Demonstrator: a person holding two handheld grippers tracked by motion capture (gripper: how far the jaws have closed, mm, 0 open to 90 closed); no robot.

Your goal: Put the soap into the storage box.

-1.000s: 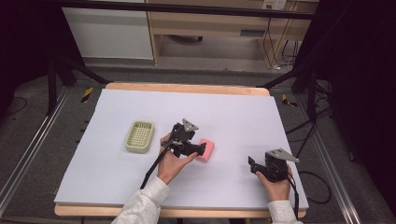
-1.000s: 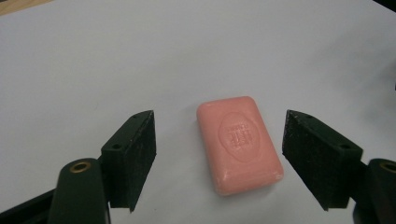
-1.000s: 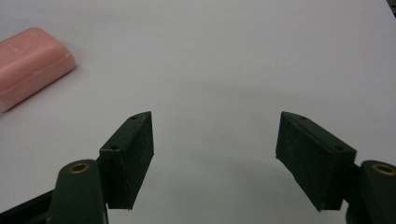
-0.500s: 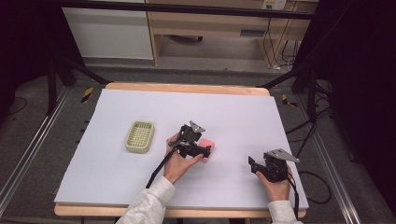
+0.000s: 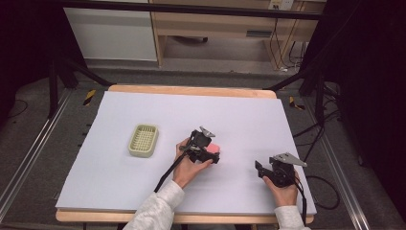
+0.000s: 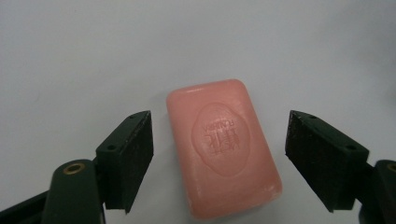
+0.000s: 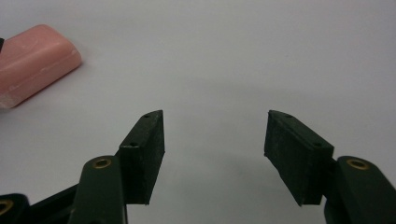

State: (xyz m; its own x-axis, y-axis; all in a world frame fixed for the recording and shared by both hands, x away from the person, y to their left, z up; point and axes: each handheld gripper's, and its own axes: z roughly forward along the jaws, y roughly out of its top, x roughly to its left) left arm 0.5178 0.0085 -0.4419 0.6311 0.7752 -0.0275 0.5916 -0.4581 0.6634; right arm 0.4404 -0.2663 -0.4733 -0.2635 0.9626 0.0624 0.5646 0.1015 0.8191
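A: Soap [image 6: 223, 151] lies flat on the white table [image 5: 239, 115], centre of the high view, between the jaws of your left gripper [image 6: 219, 158] — wide open, pads on either side of the bar, not touching.

B: And your right gripper [image 7: 215, 140]?

A: Low at the frame's right, well apart from the soap. Its jaws have just been closing, with nothing between them — there's still a gap.

B: The dish?

A: Green soap dish [image 5: 143, 141], left of centre, holds nothing — probably where the bar goes.
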